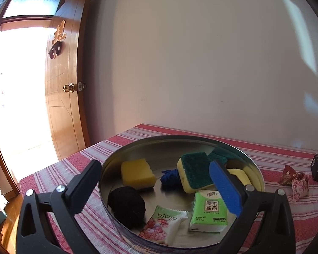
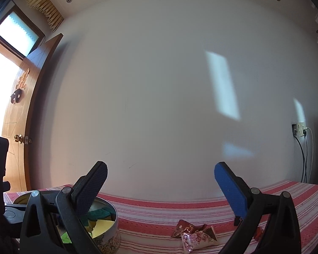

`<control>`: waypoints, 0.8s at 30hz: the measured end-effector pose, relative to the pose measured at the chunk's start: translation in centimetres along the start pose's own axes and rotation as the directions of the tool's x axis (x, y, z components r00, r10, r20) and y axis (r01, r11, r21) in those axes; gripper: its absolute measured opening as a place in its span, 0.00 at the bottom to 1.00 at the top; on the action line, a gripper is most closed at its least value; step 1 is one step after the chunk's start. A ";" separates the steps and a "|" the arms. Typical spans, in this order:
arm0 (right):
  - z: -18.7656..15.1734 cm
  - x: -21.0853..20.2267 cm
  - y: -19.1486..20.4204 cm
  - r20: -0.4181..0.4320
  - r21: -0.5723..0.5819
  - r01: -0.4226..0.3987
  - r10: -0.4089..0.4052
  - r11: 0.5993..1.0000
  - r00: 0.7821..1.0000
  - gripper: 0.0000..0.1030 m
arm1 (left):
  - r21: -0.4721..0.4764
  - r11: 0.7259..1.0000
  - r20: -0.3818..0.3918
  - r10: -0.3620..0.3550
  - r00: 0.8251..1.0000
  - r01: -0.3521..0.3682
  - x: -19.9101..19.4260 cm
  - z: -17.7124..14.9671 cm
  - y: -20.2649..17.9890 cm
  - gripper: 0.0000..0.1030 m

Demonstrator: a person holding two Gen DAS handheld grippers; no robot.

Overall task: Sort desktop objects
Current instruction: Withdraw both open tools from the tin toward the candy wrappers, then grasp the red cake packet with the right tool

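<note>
Take the tin (image 1: 254,165) as your landmark. Its raised wall rings everything inside, so your left tool (image 1: 156,188), jaws wide apart above it, can enter only from over the rim. Inside the tin, sponges (image 1: 194,169), a black ball (image 1: 126,203) and packets (image 1: 208,211) crowd the floor; bare metal shows only toward its far wall. Right of the tin, striped desk (image 2: 180,208) lies open up to the candy wrappers (image 2: 194,232). Beyond the tin, the wall (image 2: 159,84) closes the desk's far edge.
</note>
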State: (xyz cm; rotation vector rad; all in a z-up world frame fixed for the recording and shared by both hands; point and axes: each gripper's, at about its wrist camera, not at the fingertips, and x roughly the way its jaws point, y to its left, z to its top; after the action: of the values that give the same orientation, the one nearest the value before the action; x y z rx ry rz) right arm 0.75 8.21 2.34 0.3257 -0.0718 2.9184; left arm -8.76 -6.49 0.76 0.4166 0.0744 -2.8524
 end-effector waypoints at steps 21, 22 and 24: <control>0.6 -2.0 -8.5 0.007 -0.074 0.129 -0.129 0.989 0.992 1.00 | 0.075 0.983 -0.016 -0.166 0.986 0.167 -2.3 -0.7 -6.6 1.00; 0.6 -2.0 -9.3 -0.001 -0.070 0.140 -0.141 0.988 0.990 1.00 | 0.081 0.981 -0.018 -0.175 0.984 0.176 -2.4 -0.7 -7.0 1.00; 0.6 -1.9 -10.9 -0.019 -0.064 0.157 -0.159 0.986 0.987 1.00 | 0.079 0.976 -0.021 -0.199 0.980 0.200 -2.6 -0.8 -7.9 1.00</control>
State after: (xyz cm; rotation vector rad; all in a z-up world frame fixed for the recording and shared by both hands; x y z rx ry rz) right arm 4.95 18.48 2.82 0.2726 -0.1264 2.7559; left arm -8.18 1.81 0.90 0.4688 0.0027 -3.0593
